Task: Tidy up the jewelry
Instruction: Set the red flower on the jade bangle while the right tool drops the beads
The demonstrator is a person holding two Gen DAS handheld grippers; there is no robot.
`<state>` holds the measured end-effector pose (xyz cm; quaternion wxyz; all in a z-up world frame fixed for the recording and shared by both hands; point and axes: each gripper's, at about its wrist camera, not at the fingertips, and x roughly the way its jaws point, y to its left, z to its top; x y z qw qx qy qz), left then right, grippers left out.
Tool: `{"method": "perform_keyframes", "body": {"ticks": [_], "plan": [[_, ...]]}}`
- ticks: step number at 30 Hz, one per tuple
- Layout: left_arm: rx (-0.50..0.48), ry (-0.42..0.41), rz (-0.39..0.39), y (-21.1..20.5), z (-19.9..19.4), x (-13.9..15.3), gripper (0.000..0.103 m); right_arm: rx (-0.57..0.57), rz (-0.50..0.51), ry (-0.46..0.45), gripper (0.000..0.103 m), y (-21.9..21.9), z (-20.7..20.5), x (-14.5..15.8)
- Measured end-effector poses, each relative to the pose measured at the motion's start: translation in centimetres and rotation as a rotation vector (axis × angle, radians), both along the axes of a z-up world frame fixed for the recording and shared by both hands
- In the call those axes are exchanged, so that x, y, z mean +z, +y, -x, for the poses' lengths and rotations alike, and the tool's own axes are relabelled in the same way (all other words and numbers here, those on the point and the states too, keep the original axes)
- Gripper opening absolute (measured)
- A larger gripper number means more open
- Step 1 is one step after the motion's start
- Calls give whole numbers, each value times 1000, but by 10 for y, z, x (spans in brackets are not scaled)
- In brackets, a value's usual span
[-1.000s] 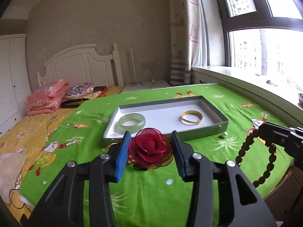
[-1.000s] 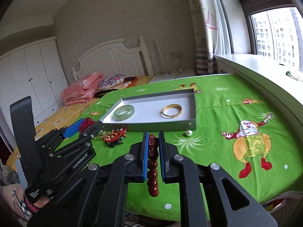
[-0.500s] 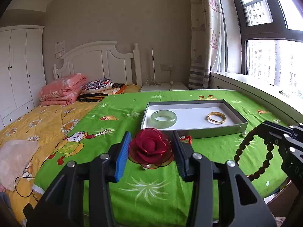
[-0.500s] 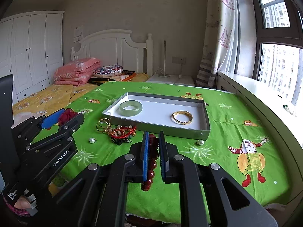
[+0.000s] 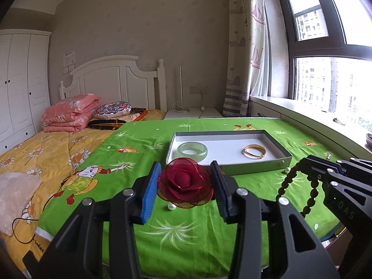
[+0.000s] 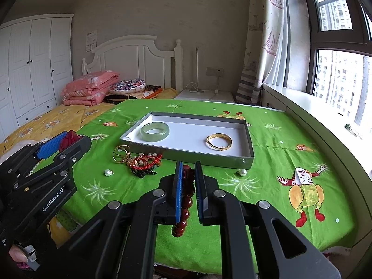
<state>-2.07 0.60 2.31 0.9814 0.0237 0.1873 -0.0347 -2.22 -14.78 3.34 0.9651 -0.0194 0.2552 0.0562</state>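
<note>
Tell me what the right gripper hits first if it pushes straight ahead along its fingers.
Probably the near wall of the grey tray, just past the right gripper and the bead bracelet it holds. Depth is unclear; held high enough, it could pass over the wall.

A white headboard is seen at the far end of the bed. Just in front of it, folded pink quilts are stacked beside a patterned round cushion. A white wardrobe is set to its left, a white nightstand and a sailboat-print curtain to its right.
</note>
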Motion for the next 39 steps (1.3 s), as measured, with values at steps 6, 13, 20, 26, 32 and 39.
{"method": "perform_keyframes", "body": {"ticks": [6, 13, 20, 26, 32, 39], "plan": [[-13, 30, 1, -2, -11, -1, 43, -5, 2, 3, 12, -3, -7, 0], [-35, 70, -17, -13, -52, 2, 43, -14, 6, -9, 12, -6, -44, 9], [-17, 132, 0, -21, -121, 4, 43, -45, 17, -14, 12, -15, -105, 21], [-5, 169, 17, -29, -187, 8, 43, -61, -5, 6, 12, -29, -156, 26], [34, 232, 9, -32, -240, -3, 43, -55, -11, 41, 12, -32, -201, 20], [48, 294, -26, -38, -269, -27, 44, -101, 1, 142, 13, -36, -238, -13]]}}
